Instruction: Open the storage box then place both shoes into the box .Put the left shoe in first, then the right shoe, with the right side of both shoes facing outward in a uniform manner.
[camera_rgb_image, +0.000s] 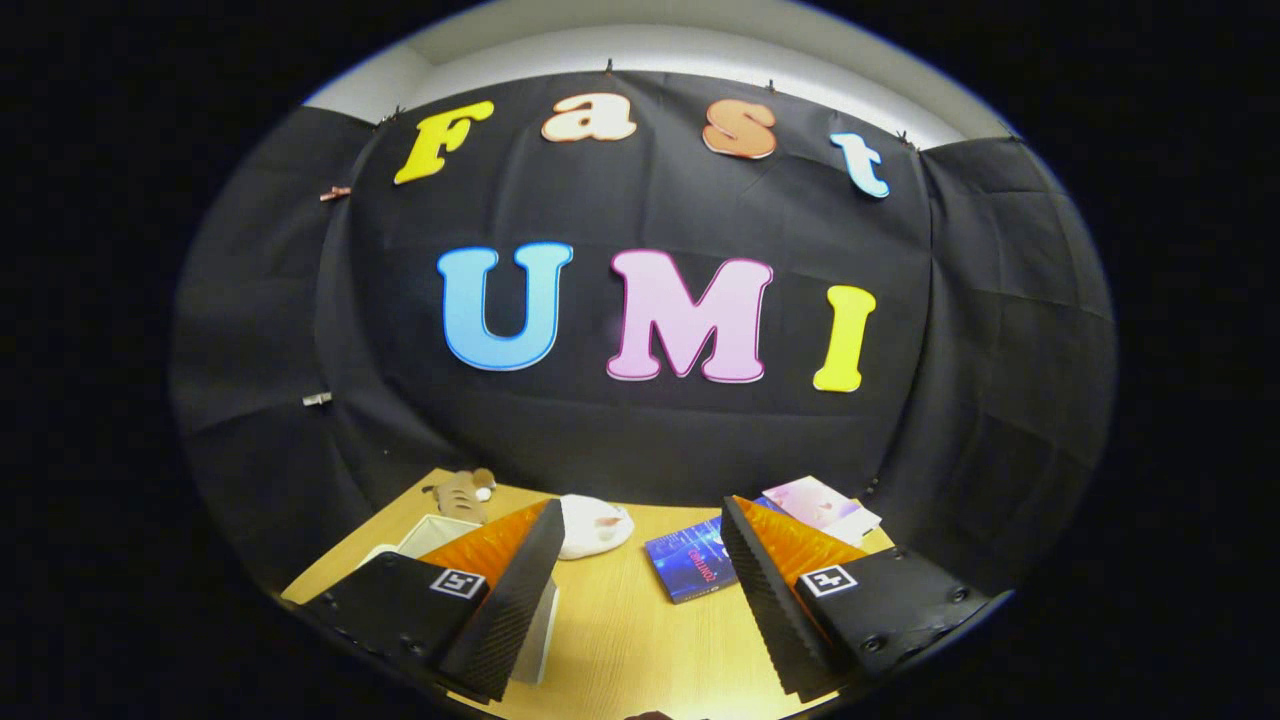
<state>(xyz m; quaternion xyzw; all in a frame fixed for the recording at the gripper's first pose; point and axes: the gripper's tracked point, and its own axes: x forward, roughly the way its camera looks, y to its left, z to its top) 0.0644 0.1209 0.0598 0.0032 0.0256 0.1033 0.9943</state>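
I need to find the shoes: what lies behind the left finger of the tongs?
A white open box is partly hidden behind the left finger; its inside is covered. Beyond the box lies a tan plush toy. The tongs are open, holding nothing.

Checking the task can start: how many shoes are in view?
1. A white shoe lies on the table beyond the open tool, just past its left finger. The second may be hidden behind the fingers.

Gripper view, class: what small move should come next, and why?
Probably tilt down and ease toward the white box beside the left finger, since the gripper is open, holding nothing, and aimed mostly at the wall; a white shoe lies just beyond.
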